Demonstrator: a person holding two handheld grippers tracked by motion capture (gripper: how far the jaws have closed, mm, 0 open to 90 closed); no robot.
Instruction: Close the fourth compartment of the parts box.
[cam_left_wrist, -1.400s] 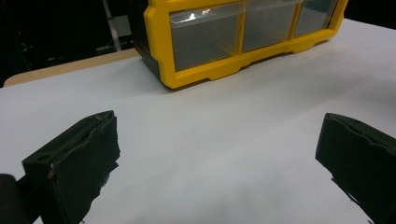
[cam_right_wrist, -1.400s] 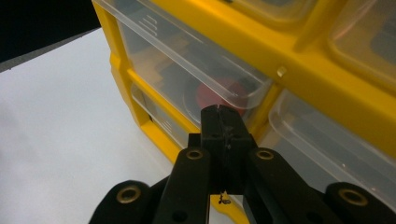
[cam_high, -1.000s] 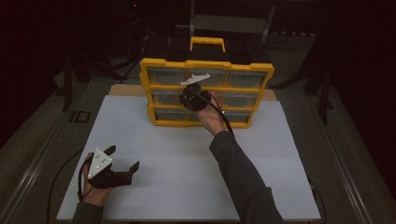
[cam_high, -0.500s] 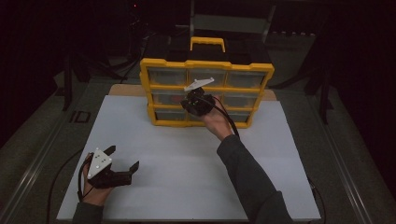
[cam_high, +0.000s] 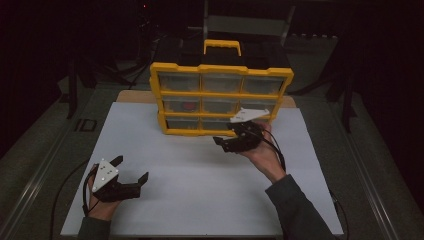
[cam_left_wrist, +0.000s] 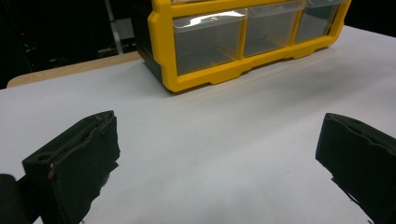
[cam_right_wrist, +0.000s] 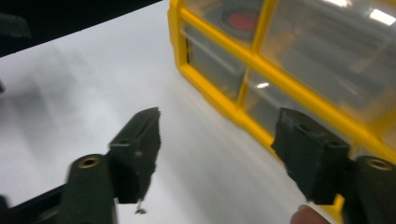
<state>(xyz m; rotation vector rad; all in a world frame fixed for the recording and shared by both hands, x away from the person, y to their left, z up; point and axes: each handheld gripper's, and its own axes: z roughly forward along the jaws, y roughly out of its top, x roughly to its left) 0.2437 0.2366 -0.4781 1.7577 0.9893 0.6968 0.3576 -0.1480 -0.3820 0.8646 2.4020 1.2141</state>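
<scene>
Since the earlier frame the right gripper (cam_high: 226, 143) has drawn back from the yellow drawer cabinet (cam_high: 220, 97) toward 4 o'clock, its jaws just opening wide with nothing between them. The cabinet stands at the worktop's (cam_high: 200, 200) 12 o'clock edge. The left gripper (cam_high: 131, 176) rests unmoved at 8 o'clock, spread wide and empty.

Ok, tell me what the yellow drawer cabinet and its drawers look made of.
Drawer cabinet: the yellow frame looks like moulded plastic, smooth and slightly glossy with rounded edges. Drawers: probably clear plastic, since you see through them and they catch glare. A red item shows inside one.
</scene>
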